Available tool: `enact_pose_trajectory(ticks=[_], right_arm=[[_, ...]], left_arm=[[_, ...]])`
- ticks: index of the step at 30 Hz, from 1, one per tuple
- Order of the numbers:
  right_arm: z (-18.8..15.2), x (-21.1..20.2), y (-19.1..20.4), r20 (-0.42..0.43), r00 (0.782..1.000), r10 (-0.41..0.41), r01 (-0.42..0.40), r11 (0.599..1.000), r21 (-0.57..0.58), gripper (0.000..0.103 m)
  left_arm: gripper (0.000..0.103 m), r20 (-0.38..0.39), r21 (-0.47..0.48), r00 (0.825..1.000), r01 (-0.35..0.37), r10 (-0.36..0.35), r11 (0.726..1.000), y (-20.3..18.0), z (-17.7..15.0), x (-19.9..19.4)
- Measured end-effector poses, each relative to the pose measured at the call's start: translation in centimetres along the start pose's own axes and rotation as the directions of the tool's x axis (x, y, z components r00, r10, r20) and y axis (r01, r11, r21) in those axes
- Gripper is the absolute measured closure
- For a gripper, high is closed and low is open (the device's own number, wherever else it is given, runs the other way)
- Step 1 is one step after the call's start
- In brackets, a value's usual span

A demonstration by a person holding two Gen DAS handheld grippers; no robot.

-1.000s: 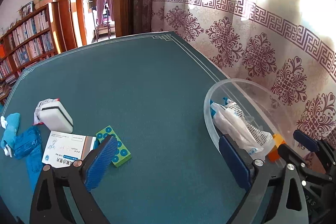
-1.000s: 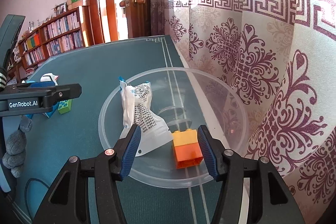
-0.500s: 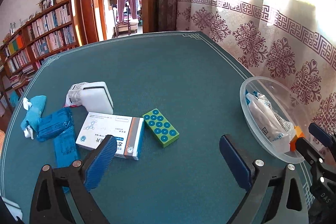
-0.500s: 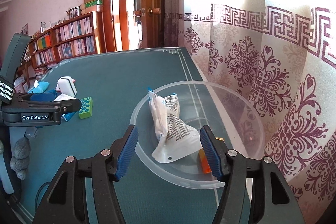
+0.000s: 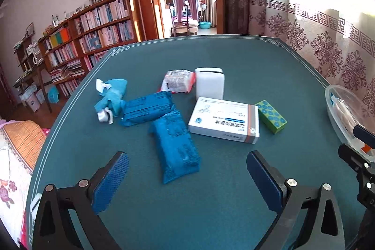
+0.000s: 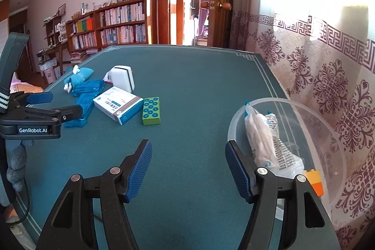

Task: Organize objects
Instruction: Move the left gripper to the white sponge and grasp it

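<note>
A clear plastic bowl at the table's right edge holds a white printed packet and an orange-yellow brick. My right gripper hangs over bare cloth left of the bowl, its jaws opening with nothing between them. My left gripper stands open and empty over a blue packet. Beyond lie a second blue packet, a white medicine box, a green studded brick, a white block, a red-white packet and a light blue cloth.
The green table cloth ends at a patterned curtain on the right. Bookshelves and an open doorway stand behind the table. The left gripper shows at the left of the right wrist view.
Both grippers swung left, away from the bowl. The orange brick, between the right jaws a second ago, now lies free in the bowl. The loose pile has come in front of the left gripper.
</note>
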State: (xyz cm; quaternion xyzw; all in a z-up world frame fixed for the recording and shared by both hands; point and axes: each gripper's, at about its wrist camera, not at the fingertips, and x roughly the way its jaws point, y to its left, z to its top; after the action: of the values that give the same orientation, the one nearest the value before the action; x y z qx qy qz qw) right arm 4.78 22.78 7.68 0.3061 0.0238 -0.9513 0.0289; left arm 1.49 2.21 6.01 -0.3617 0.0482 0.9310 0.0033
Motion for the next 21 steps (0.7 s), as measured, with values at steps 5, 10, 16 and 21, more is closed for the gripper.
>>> enact_pose_trajectory(ticks=[5, 10, 16, 21], right_arm=[[0.9, 1.0, 2.2, 0.001, 0.998, 0.060, -0.060, 0.998, -0.022, 0.036], [1.2, 2.1, 3.9, -0.024, 0.994, 0.110, -0.111, 0.994, -0.022, 0.036], [0.5, 2.6, 5.0, -0.051, 0.990, 0.132, -0.134, 0.990, -0.038, 0.036], [0.3, 2.7, 4.8, -0.054, 0.990, 0.129, -0.130, 0.991, -0.024, 0.036]], left_arm=[[0.001, 0.003, -0.074, 0.995, -0.101, 0.101, 0.992, 4.4, -1.0, -1.5], [0.001, -0.026, -0.186, 0.972, -0.234, 0.233, 0.954, 9.7, -2.6, -3.0], [0.000, -0.063, -0.256, 0.897, -0.438, 0.437, 0.862, 14.0, -5.1, -4.3], [0.000, -0.159, -0.302, 0.864, -0.504, 0.478, 0.809, 16.9, -7.2, -3.3]])
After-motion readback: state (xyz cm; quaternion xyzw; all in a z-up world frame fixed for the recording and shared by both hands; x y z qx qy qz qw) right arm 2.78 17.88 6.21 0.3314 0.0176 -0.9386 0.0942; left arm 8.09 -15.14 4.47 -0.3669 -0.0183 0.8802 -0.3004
